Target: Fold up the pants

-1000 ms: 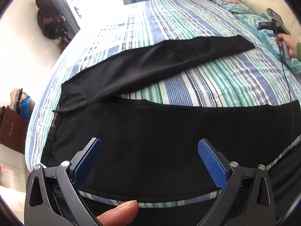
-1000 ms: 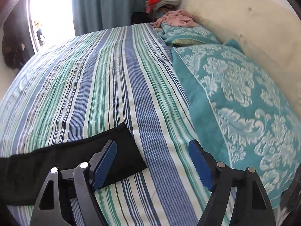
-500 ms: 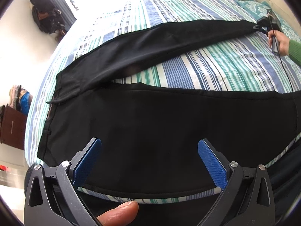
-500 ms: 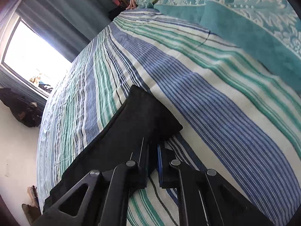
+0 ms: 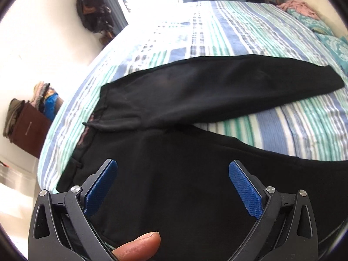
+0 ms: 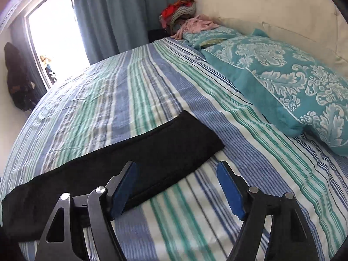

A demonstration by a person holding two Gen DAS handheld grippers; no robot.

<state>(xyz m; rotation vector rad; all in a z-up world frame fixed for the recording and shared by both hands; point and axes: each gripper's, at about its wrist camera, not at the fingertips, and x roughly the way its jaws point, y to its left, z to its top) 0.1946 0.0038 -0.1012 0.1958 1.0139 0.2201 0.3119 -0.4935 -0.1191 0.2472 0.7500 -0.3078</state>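
Black pants [image 5: 195, 174] lie spread on the striped bed [image 5: 217, 32], waistband to the left, legs splayed apart to the right. My left gripper [image 5: 173, 187] is open and empty, hovering over the near leg close to the seat. The far leg's cuff shows in the right wrist view [image 6: 174, 143]. My right gripper [image 6: 176, 187] is open and empty just above and in front of that cuff, its left finger [image 6: 124, 187] over the leg's near edge.
Teal patterned pillows [image 6: 293, 82] lie right of the cuff by the cream headboard [image 6: 271, 6]. A clothes pile [image 6: 184, 15] sits at the bed's far corner. The bed's left edge [image 5: 50, 152] drops to the floor, with a brown box [image 5: 28, 128] beyond.
My right gripper was shut on the far leg's cuff half a second ago; it has let go, opened and lifted back. The far leg now lies a little nearer the near leg.
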